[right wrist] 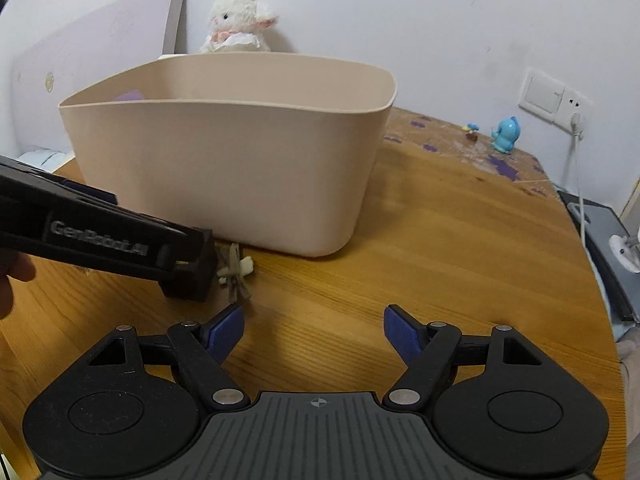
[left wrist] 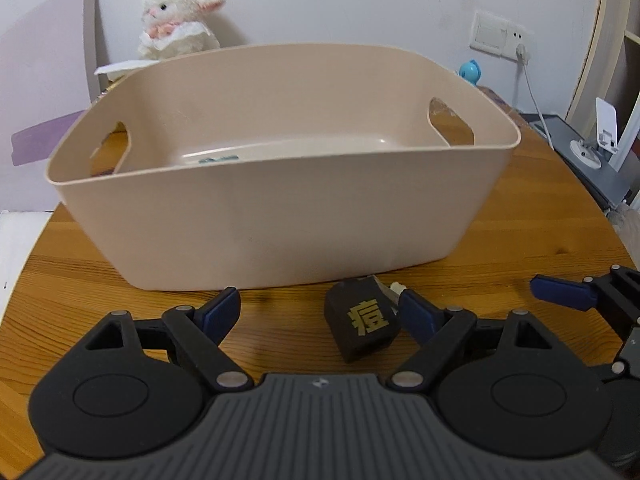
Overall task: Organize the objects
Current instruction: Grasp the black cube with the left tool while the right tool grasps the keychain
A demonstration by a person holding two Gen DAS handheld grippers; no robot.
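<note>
A small black box (left wrist: 362, 324) with a gold character lies on the wooden table (left wrist: 500, 248) in front of a beige basket (left wrist: 280, 220). My left gripper (left wrist: 320, 310) is open around the box, which rests against the right finger. A small pale object (right wrist: 236, 270) lies just behind the box. A flat item with a teal label (left wrist: 218, 159) lies on the basket floor. My right gripper (right wrist: 314, 330) is open over bare table, right of the box (right wrist: 192, 272). It holds nothing.
A white plush lamb (left wrist: 176, 16) sits behind the basket by the wall. A blue figurine (right wrist: 505, 134) stands at the table's far right, near a wall socket (right wrist: 554, 98) with a cable. A phone stand (left wrist: 600, 136) on a grey slab lies beyond the right table edge.
</note>
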